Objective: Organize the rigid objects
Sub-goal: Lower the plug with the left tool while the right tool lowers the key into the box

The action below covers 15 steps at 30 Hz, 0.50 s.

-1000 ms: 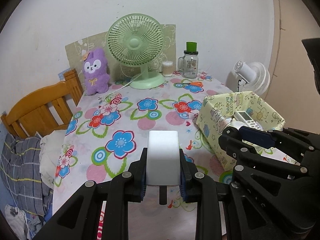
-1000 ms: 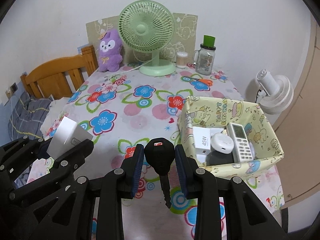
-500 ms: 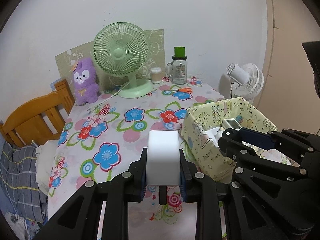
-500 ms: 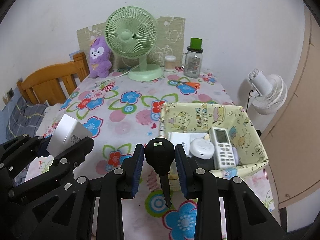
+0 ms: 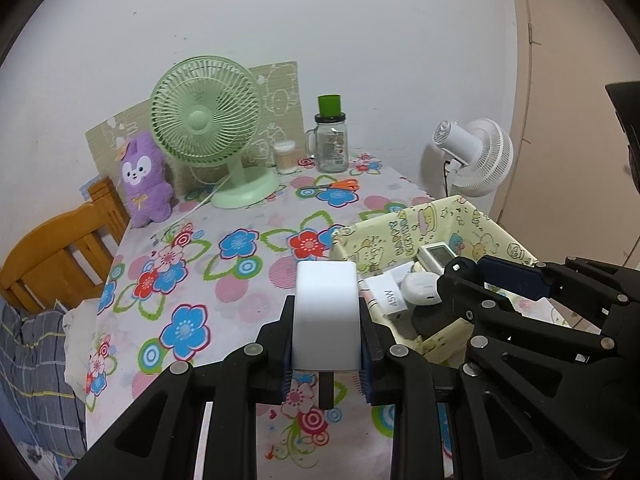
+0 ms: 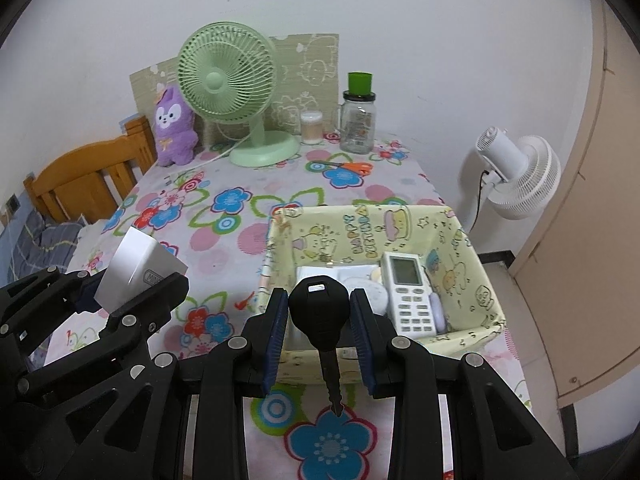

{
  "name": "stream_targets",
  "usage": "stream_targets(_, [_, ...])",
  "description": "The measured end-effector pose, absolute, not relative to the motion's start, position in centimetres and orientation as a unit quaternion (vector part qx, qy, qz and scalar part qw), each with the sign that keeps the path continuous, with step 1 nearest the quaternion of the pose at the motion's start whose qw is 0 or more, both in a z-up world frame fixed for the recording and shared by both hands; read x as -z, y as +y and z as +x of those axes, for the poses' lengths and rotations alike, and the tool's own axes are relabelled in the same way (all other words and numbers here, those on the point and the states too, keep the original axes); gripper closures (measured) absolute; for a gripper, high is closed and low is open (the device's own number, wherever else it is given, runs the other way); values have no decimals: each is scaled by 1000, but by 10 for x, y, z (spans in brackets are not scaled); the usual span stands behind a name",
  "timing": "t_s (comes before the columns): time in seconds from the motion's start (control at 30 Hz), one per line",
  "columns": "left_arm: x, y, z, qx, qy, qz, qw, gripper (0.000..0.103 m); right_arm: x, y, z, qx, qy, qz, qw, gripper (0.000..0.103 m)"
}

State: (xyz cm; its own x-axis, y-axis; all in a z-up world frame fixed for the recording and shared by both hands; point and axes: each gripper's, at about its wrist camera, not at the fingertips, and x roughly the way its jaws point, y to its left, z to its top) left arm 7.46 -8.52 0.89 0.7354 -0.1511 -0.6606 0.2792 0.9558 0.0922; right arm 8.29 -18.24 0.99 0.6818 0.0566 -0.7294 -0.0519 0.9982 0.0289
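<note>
My left gripper (image 5: 325,320) is shut on a white box (image 5: 325,316), held above the flowered table just left of the yellow cartoon-print basket (image 5: 404,232). The box also shows in the right wrist view (image 6: 138,272). My right gripper (image 6: 319,312) is shut on a black-headed key (image 6: 319,312), its blade hanging down, over the near wall of the basket (image 6: 360,228). Inside the basket lie a white remote (image 6: 408,292), a round white case (image 5: 422,286) and a white 45W charger box (image 5: 386,298).
At the table's back stand a green desk fan (image 6: 228,80), a purple plush (image 6: 174,128), a glass jar with green lid (image 6: 358,116), a small cup (image 6: 312,128) and orange scissors (image 6: 352,167). A wooden bed frame (image 6: 88,176) is left, a white fan (image 6: 520,176) right.
Both grippers have moved forward and right toward the basket, still holding the box and the key. The key now hangs over the basket's near wall.
</note>
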Motion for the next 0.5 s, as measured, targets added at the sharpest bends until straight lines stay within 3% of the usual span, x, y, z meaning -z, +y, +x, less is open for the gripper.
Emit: stream_targets(0.5, [-1,-124,94,142,358,112,916,78,-1,-224,97,-11,408,25,913,68])
